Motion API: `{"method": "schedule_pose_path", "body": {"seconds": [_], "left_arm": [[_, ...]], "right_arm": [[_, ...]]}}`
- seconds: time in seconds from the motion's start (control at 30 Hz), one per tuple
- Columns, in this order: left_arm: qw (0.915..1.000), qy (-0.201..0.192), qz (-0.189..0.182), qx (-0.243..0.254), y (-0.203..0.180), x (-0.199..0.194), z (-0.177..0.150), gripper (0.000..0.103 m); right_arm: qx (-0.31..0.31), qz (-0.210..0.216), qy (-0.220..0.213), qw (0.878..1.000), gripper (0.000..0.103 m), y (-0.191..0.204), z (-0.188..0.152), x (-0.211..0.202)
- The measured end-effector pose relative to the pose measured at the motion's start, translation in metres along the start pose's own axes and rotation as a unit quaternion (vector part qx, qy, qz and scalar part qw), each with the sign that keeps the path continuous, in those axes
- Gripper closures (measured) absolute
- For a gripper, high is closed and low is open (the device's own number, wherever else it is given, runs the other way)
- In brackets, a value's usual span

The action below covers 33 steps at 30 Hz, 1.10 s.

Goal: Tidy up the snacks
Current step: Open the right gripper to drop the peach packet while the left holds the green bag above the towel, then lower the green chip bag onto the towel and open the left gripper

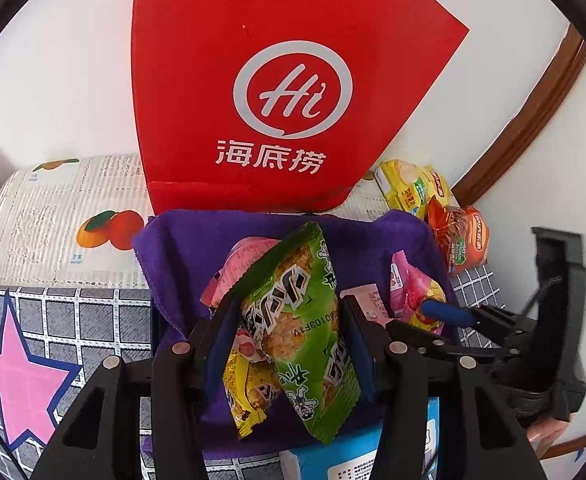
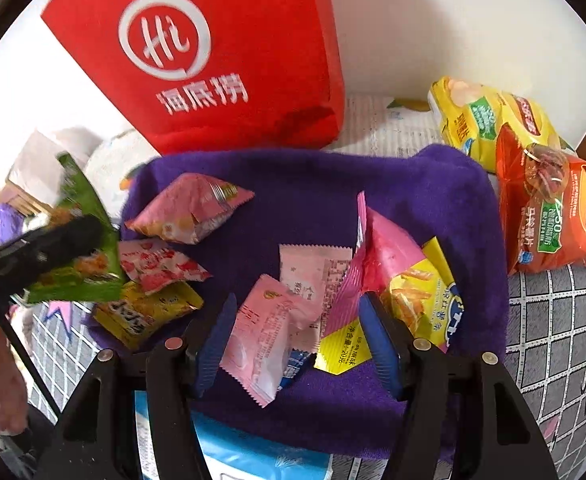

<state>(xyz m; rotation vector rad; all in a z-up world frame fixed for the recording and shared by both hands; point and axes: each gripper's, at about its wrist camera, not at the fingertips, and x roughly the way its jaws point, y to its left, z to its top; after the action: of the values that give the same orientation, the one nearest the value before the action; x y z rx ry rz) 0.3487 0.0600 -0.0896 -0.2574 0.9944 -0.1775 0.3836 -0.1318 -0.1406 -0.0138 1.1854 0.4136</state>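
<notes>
My left gripper (image 1: 289,344) is shut on a green rice-cracker packet (image 1: 301,320), held upright over a box lined with a purple towel (image 1: 181,248). In the right wrist view that packet (image 2: 85,276) and the left gripper (image 2: 49,248) hang at the box's left edge. My right gripper (image 2: 295,342) stands open low over the towel (image 2: 313,208). A pale pink packet (image 2: 269,340) and a pink-and-yellow packet (image 2: 393,280) lie between and beside its blue fingers (image 2: 377,340). More pink and yellow packets (image 2: 181,216) lie on the towel's left.
A tall red paper bag (image 1: 277,92) stands right behind the box. A yellow chip bag (image 2: 489,120) and an orange chip bag (image 2: 557,220) lie to the box's right. A blue-and-white pack (image 2: 253,452) sits at the box's near side. A hand (image 2: 1,384) shows at the left.
</notes>
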Motion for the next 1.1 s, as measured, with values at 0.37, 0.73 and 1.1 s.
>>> {"method": "schedule_pose_path", "body": {"seconds": [0.37,0.73,1.1], "left_arm": [[0.9999,0.014,0.005,0.006,-0.004,0.01,-0.002,0.054],[0.9989,0.04,0.0,0.026,-0.017,0.026,-0.008,0.053],[0.9982,0.059,-0.007,0.004,-0.009,0.038,-0.005,0.053]], "right_arm": [[0.009,0.003,-0.052,0.999,0.04,-0.005,0.0,-0.043],[0.019,0.003,-0.068,0.998,0.04,-0.011,0.001,-0.056],[0.011,0.0,-0.063,0.998,0.04,-0.007,0.001,-0.054]]}}
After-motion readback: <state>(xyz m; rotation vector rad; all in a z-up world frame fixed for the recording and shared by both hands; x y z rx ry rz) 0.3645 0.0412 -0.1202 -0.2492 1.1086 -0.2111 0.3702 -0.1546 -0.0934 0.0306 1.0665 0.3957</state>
